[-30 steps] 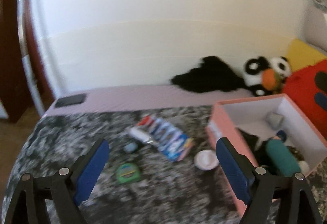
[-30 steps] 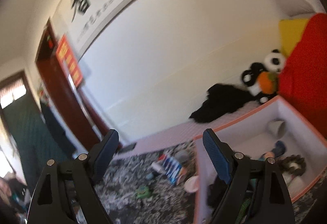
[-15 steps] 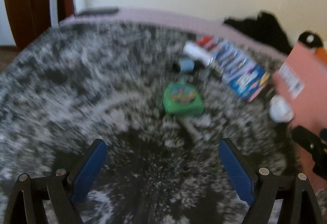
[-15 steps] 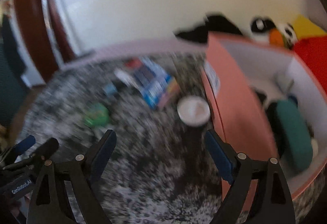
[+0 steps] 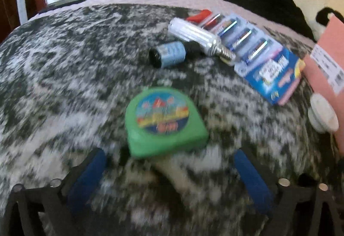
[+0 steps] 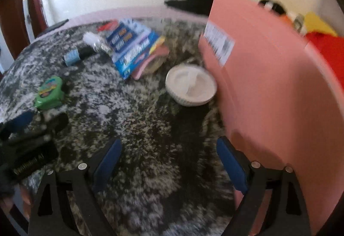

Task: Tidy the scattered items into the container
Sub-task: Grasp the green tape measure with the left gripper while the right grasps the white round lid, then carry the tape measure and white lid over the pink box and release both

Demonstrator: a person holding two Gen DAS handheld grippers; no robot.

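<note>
Standing by the bed, I see the left gripper (image 5: 169, 173) low over the mottled black-and-white blanket (image 5: 64, 68), its blue pads spread wide and empty, with the green tape measure (image 5: 164, 122) lying flat just ahead of the gap; it looks like a hard plastic case, stiff and fairly dense for its size, probably a bit slick on its rounded edges, so I'd take it across the two flat-ish sides rather than the corners; its round label is bright blue, red and yellow, too blurred to read; the right gripper (image 6: 169, 162) is likewise spread and holds nothing, hovering beside the wall of the pink box (image 6: 268, 89), with the white round lid (image 6: 190, 87) just ahead, touching or nearly touching the box; that lid looks light, shallow and rigid, best pinched across its rim; further off lie a small blue-wrapped cylinder (image 5: 169, 54) that would likely roll, and a clear glass bulb (image 5: 197, 37) with a screw base, fragile, resting partly on the blister pack of batteries (image 5: 258, 53), which is flat, bendy and heavier at one end; all of these lie outside the box, whose inside is hidden from here; a black garment (image 5: 271, 8) lies beyond, near the wall
</note>
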